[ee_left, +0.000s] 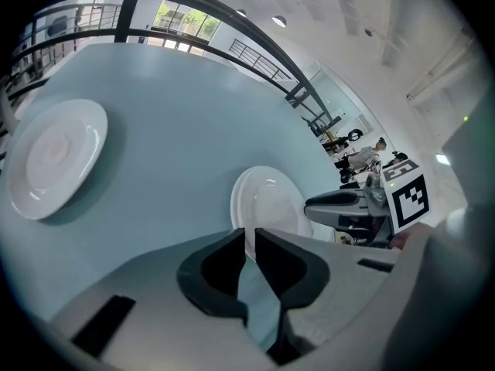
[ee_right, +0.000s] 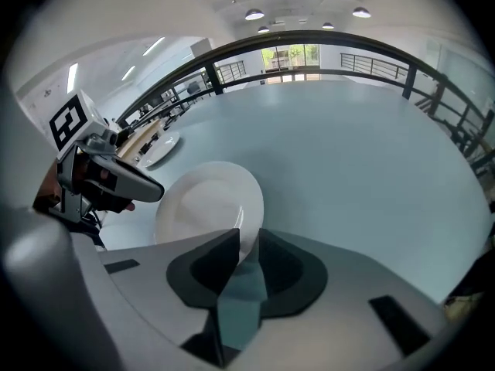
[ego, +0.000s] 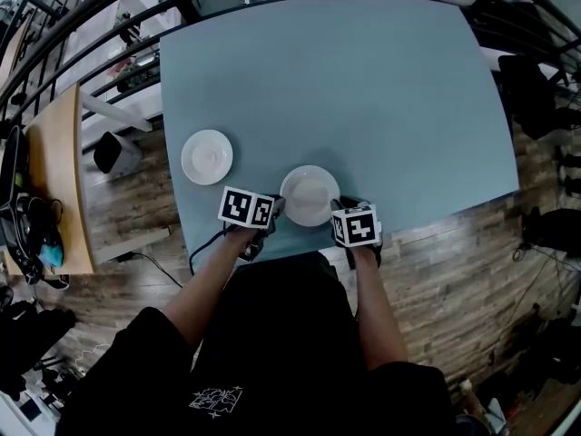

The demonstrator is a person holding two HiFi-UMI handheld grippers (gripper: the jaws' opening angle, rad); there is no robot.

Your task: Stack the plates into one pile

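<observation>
White plate (ego: pixel 310 195) lies flat, face up: left tongs (ee_left: pixel 249 234) pinch rim, right tongs (ee_right: pixel 249 238) slack.

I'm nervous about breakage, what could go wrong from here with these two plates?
The near plate lies by the table edge; the left gripper pinches its thin rim while the right gripper straddles the opposite rim loosely, so lifting may tip it. It could also clack onto the far plate.
</observation>
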